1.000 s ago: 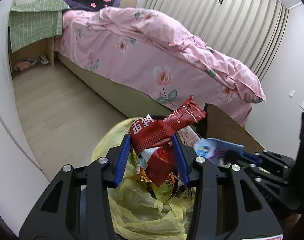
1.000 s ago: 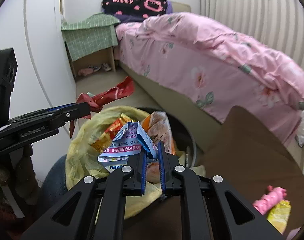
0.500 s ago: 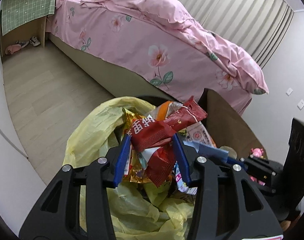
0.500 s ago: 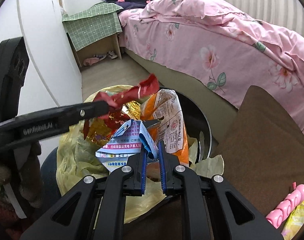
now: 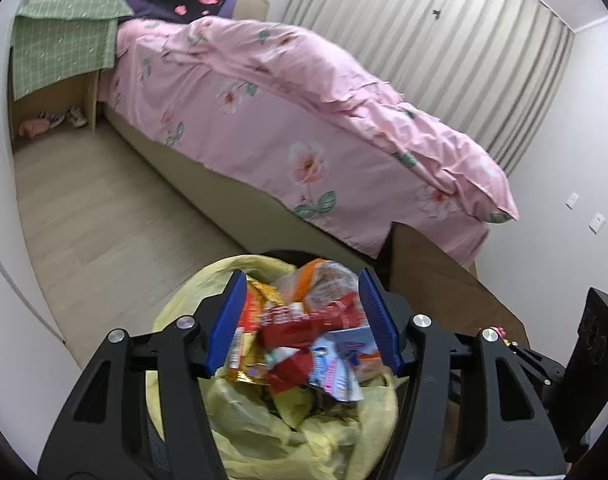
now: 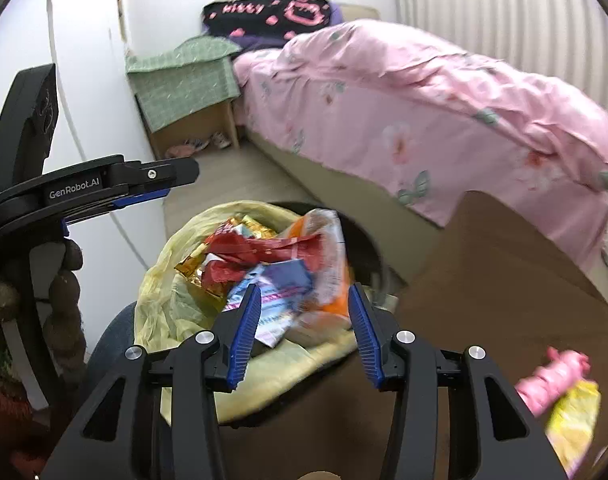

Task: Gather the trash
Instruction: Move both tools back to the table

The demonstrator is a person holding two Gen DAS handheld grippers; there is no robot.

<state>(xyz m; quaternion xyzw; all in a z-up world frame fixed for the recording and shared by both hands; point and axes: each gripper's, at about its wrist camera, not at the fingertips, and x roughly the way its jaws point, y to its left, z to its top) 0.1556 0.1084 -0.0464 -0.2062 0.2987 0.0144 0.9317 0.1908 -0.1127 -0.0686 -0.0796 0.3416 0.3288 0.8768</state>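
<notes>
Now both grippers hang over the bin lined with a yellow bag [image 5: 263, 432], which stands on the floor near the bed [image 5: 287, 120]. The left gripper [image 5: 304, 316] has just been opening its jaws; they stand apart, and the red wrapper [image 5: 291, 328] lies loose below them on the heap, touching neither pad. The right gripper [image 6: 304, 320] has likewise just been spreading its jaws, and the blue-and-white wrapper [image 6: 271, 300] rests released in the bag, under and just beyond the gap, beside an orange packet [image 6: 328, 248]. Far right on the brown bench [image 6: 504, 280] lie a pink toy [image 6: 552, 376] and a yellow packet [image 6: 572, 416].
</notes>
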